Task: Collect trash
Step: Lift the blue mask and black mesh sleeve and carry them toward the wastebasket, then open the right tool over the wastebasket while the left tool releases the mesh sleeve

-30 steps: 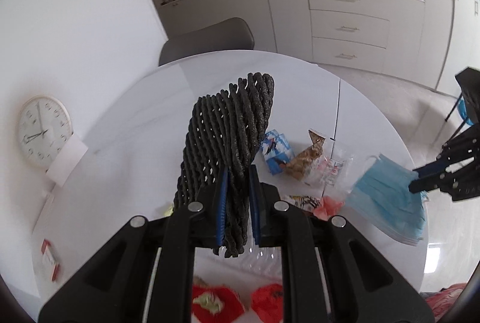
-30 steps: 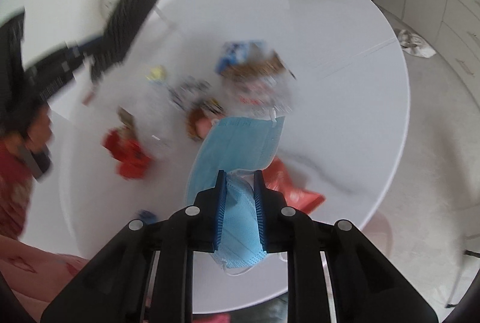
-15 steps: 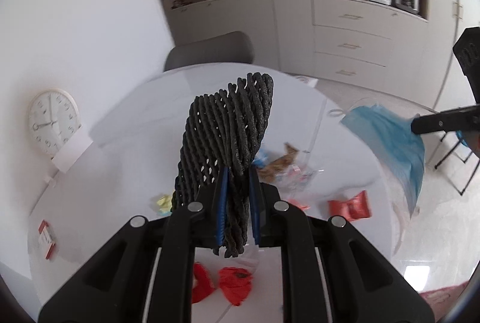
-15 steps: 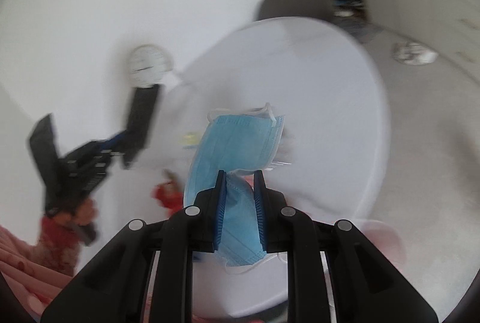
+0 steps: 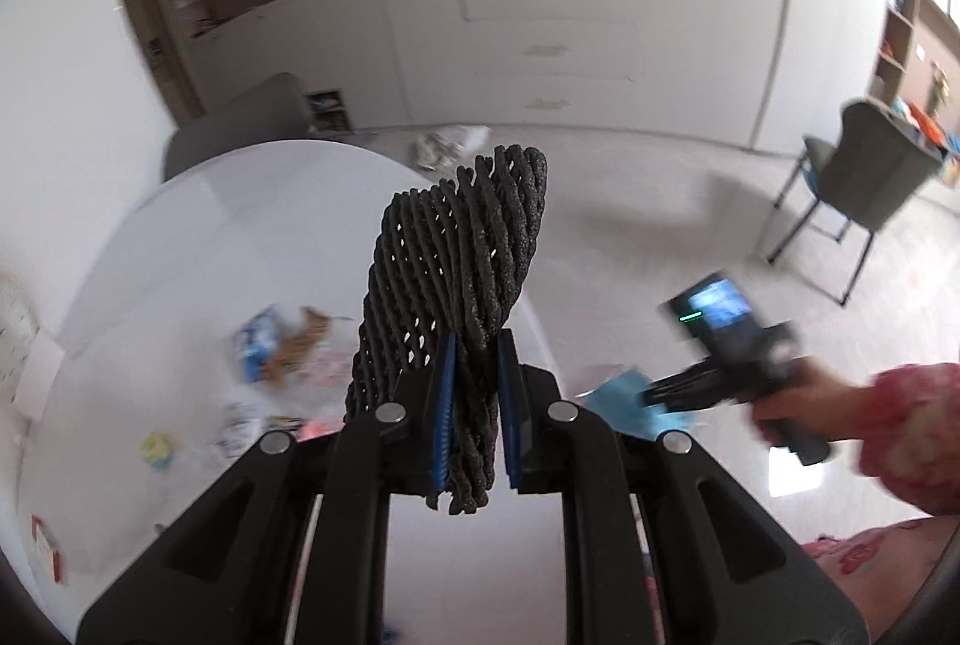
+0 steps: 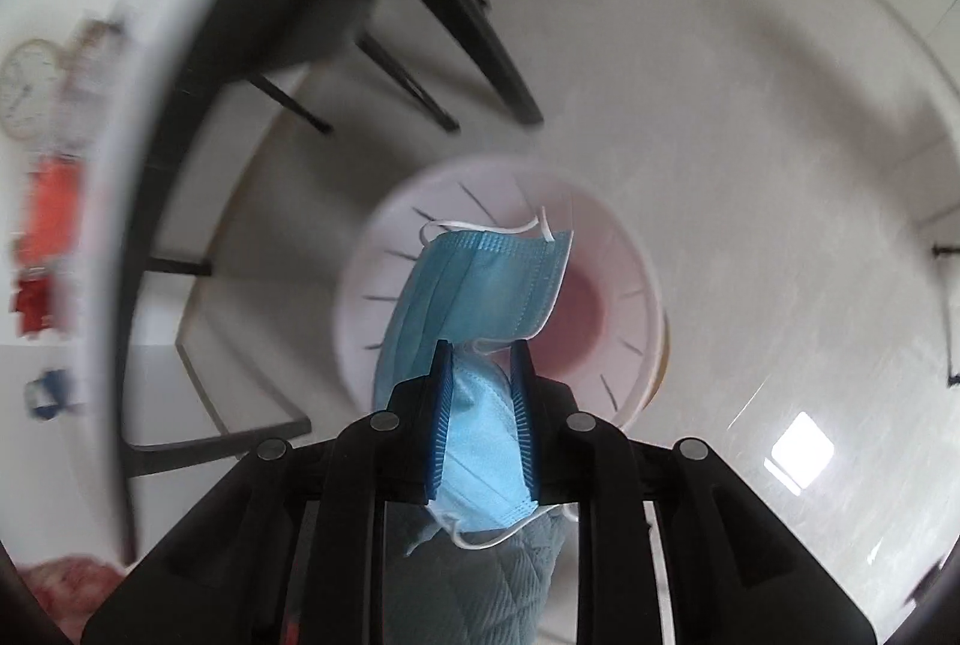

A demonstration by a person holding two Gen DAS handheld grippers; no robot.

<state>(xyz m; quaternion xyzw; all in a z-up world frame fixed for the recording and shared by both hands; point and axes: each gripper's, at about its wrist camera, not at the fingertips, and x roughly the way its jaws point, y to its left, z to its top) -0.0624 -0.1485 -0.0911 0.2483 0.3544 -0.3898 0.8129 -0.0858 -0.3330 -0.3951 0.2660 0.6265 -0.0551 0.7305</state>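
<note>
The round white tabletop [image 5: 198, 237] fills the left of the left wrist view and still carries scattered wrappers [image 5: 282, 345], so most of the trash looks uncollected. In the right wrist view its edge curves down the left side, with the floor beyond.

At the centre of the right wrist view a white bin [image 6: 504, 285] with a pinkish bottom sits on the floor, directly under the right gripper [image 6: 483, 375]. That placement suits a drop. The right gripper's jaws are opening, and the blue face mask [image 6: 480, 285] sits between them, folded and hanging over the bin's mouth; the pads appear to be still touching it.

The left gripper [image 5: 474, 363] is clenched on a black foam net sleeve [image 5: 462, 261], held upright above the tabletop edge at frame centre, probably waiting its turn at the bin. At lower right of that view, a hand [image 5: 792, 405] in a pink sleeve holds the other gripper low beside the tabletop.
</note>
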